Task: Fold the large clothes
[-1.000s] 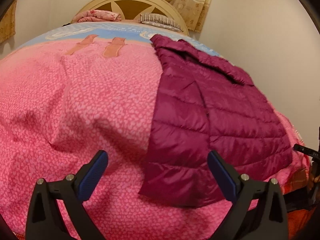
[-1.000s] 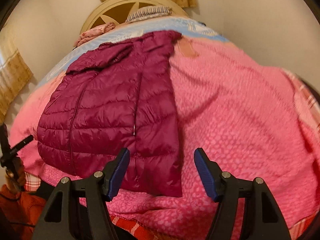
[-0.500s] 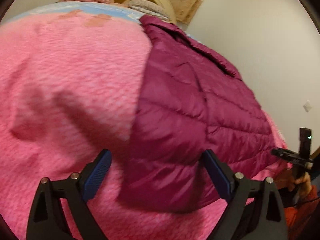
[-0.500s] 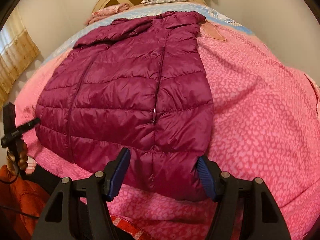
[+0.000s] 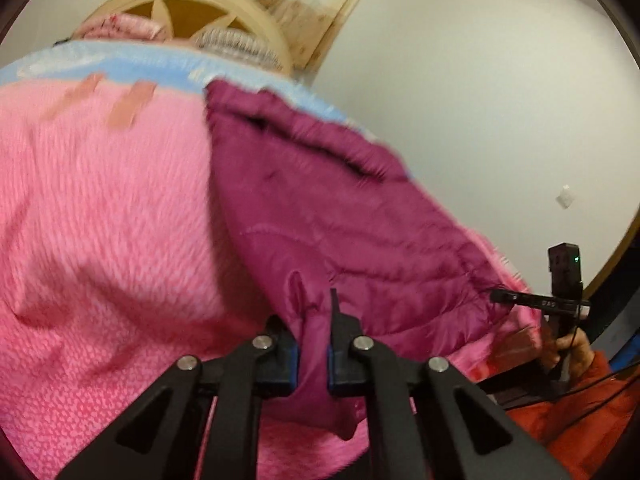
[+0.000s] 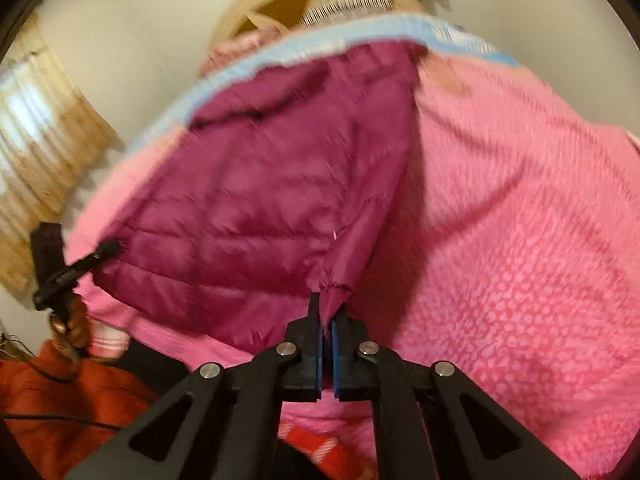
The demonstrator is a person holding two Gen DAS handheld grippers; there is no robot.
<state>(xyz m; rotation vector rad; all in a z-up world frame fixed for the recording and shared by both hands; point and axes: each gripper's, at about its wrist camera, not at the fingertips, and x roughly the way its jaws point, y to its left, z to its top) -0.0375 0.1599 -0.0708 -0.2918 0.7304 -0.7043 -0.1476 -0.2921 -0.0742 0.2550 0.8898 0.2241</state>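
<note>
A maroon quilted puffer jacket (image 5: 328, 216) lies on a pink patterned bedspread (image 5: 100, 220), collar toward the headboard. My left gripper (image 5: 312, 316) is shut on the jacket's near hem, with fabric bunched between the pads. In the right wrist view the same jacket (image 6: 260, 184) shows, and my right gripper (image 6: 327, 312) is shut on another corner of its hem, which is lifted off the bedspread (image 6: 500, 220). Each gripper appears in the other's view, the right one (image 5: 560, 300) and the left one (image 6: 68, 272), at the jacket's bottom edge.
A cream wooden headboard (image 5: 188, 12) with pillows (image 5: 236, 44) stands at the far end. A white wall (image 5: 480, 80) runs along the jacket's side of the bed. Curtains (image 6: 36, 128) hang beside the bed. The person's orange sleeve (image 5: 580, 408) is near the bed's edge.
Both grippers moved down onto the jacket's hem and went from open to shut on it. The hem now rises off the bedspread.
</note>
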